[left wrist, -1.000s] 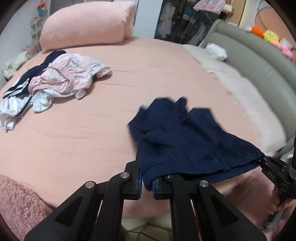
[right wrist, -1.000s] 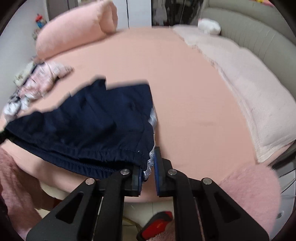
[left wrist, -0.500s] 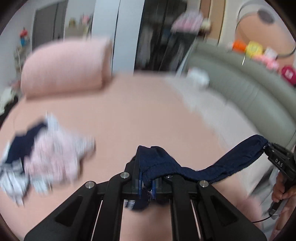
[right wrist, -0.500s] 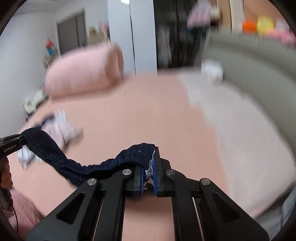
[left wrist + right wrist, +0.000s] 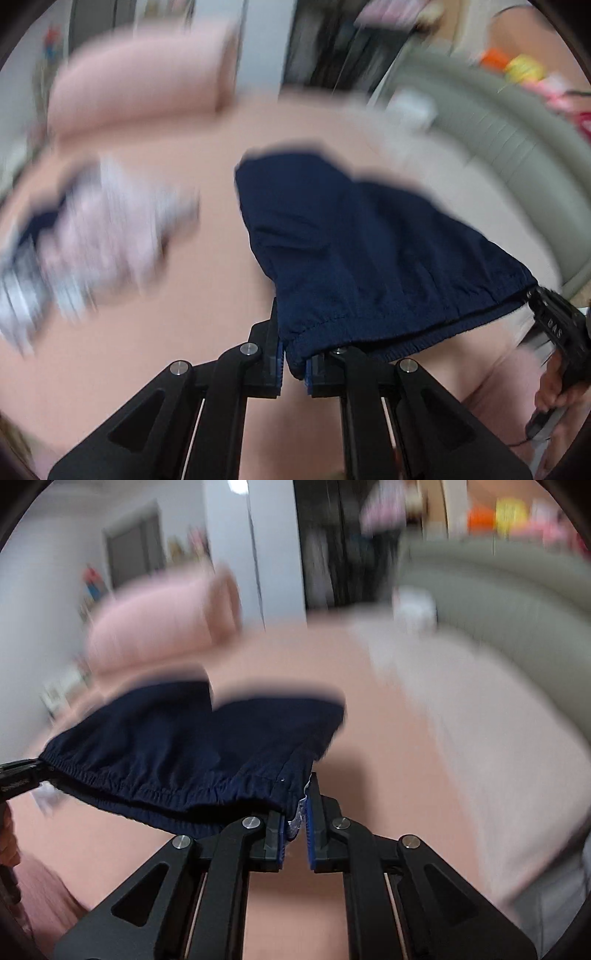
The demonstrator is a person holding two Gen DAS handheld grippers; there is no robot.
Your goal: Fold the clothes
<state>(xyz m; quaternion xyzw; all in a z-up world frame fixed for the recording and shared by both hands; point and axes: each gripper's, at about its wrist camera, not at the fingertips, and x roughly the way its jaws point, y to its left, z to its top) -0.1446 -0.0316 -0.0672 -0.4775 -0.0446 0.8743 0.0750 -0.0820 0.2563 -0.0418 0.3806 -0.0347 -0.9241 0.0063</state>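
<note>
A pair of navy shorts (image 5: pixel 362 258) with an elastic waistband is held stretched in the air above the pink bed (image 5: pixel 147 369). My left gripper (image 5: pixel 294 363) is shut on one end of the waistband. My right gripper (image 5: pixel 296 825) is shut on the other end, by a white label. The shorts (image 5: pixel 192 753) billow forward, legs flung out over the bed. Each view shows the other gripper at its edge: the right gripper (image 5: pixel 554 325) in the left wrist view, the left gripper (image 5: pixel 18 773) in the right wrist view. Both views are blurred by motion.
A pile of pink, white and navy clothes (image 5: pixel 85 243) lies at the left of the bed. A rolled pink bolster (image 5: pixel 140 85) lies at the far end. A grey padded headboard (image 5: pixel 498 136) and a pale blanket (image 5: pixel 480 738) run along the right side.
The shorts lay draped on the bed a second ago. Both grippers then lifted the waistband, and now the legs have swung up and forward into the air.
</note>
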